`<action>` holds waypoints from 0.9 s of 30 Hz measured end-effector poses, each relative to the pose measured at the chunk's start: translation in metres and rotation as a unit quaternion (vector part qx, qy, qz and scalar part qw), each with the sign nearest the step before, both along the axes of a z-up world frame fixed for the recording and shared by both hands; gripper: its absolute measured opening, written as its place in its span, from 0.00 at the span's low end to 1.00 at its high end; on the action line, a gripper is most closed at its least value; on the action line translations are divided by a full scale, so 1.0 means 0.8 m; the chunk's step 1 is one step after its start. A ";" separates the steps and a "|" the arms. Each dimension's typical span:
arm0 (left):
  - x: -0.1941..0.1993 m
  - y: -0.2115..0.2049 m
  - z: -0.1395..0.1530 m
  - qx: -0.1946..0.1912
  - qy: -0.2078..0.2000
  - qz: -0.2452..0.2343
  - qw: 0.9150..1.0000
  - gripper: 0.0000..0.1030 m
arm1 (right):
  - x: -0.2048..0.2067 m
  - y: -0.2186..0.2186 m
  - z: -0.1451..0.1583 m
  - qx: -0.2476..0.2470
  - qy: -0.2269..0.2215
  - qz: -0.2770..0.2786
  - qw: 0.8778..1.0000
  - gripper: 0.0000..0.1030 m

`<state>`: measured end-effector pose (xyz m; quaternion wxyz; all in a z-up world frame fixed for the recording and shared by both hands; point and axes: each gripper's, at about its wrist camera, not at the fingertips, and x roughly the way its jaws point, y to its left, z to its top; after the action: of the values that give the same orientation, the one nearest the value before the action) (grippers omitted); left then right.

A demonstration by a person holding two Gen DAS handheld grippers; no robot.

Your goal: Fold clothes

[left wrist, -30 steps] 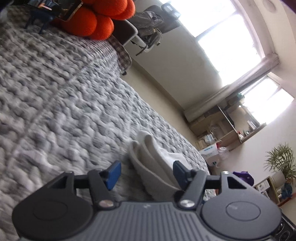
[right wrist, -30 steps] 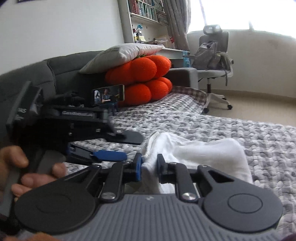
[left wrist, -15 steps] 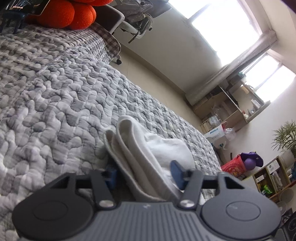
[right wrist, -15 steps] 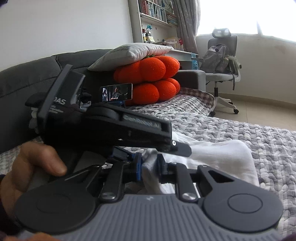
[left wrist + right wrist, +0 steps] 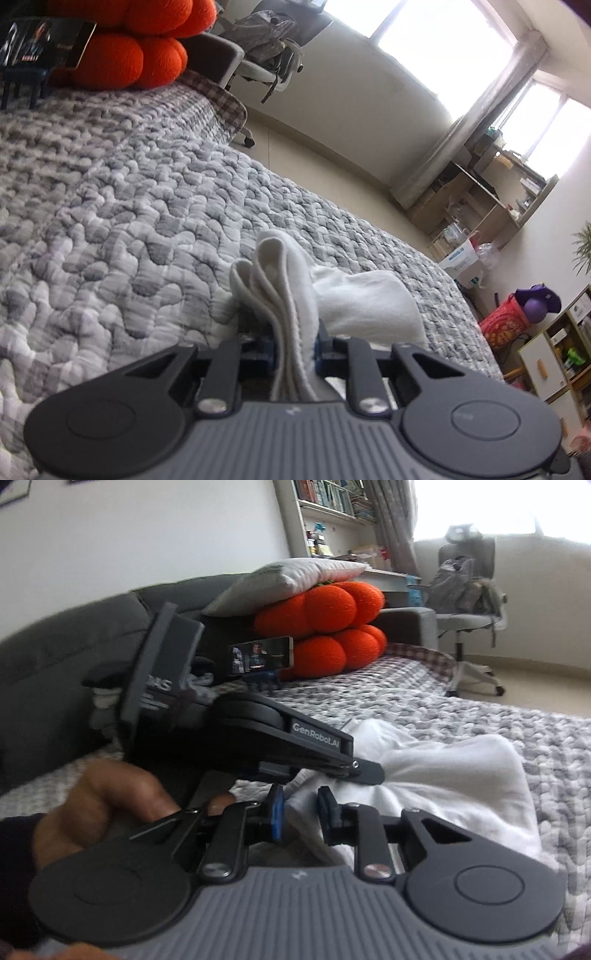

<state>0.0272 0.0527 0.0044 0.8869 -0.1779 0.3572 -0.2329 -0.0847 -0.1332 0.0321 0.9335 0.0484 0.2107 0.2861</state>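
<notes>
A white garment [image 5: 354, 299] lies bunched on the grey quilted bed cover [image 5: 147, 206]. My left gripper [image 5: 294, 350] is shut on its stacked folded edges, which stand up between the blue pads. In the right wrist view the same white garment [image 5: 443, 782] spreads to the right. My right gripper [image 5: 301, 810] is shut on a fold of it near its left end. The left gripper's body [image 5: 280, 746] sits just above and left of the right gripper, held by a hand [image 5: 107, 808].
Orange round cushions [image 5: 332, 627] and a white pillow [image 5: 295, 576] sit at the bed's head, with a phone on a stand [image 5: 262, 657] in front. An office chair [image 5: 465, 602] stands on the floor beyond the bed. Shelves [image 5: 480, 206] line the far wall.
My left gripper moved onto the garment's folded edges and closed from wide open to shut on them. My right gripper kept its hold on the cloth.
</notes>
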 end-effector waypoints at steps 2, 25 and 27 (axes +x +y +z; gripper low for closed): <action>-0.003 -0.003 0.001 0.010 -0.007 0.001 1.000 0.17 | -0.004 -0.012 0.003 0.011 0.006 -0.005 1.000 0.25; -0.023 -0.014 0.001 0.051 -0.044 0.008 0.998 0.18 | 0.038 -0.099 -0.003 0.059 0.088 -0.126 0.986 0.25; -0.024 -0.014 0.001 0.051 -0.044 0.007 0.998 0.18 | 0.047 -0.102 -0.008 0.050 0.109 -0.138 0.983 0.23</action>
<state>0.0083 0.0414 0.0050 0.9114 -0.1242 0.3278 -0.2157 -0.0469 -0.2151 0.0253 0.9316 0.1549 0.2882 0.1582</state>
